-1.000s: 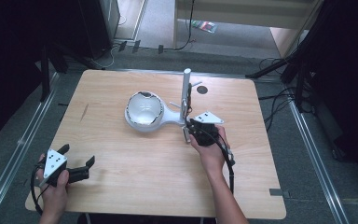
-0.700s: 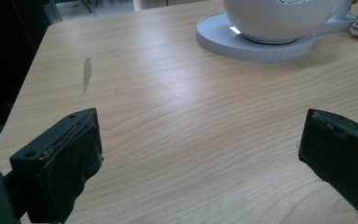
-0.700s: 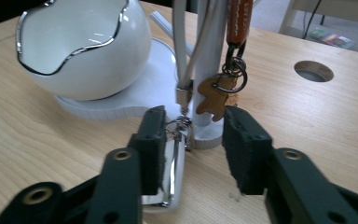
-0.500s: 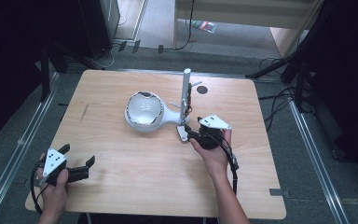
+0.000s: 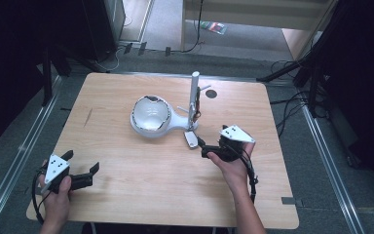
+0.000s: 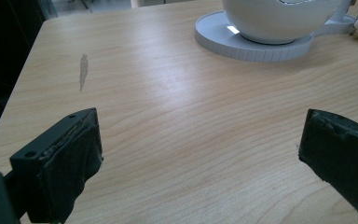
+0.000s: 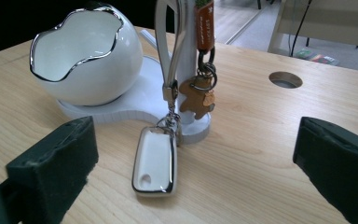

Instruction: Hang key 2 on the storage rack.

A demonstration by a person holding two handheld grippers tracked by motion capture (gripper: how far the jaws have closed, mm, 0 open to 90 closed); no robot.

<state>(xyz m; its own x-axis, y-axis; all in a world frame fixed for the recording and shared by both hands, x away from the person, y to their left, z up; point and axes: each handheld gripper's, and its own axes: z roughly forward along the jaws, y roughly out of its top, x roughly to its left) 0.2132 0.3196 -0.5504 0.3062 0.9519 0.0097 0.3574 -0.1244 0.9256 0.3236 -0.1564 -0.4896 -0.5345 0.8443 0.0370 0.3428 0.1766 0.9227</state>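
- You are holding the right gripper [image 5: 205,148] with its jaws spread wide and empty, just beside the key fob [image 7: 154,161].
- The fob is lying flat on the table [image 5: 126,185], touching the post base of the stand [image 7: 186,70], beside the bowl [image 7: 86,56].
- You are resting the left gripper [image 5: 80,169] near the front-left corner, jaws wide, gripping nothing.
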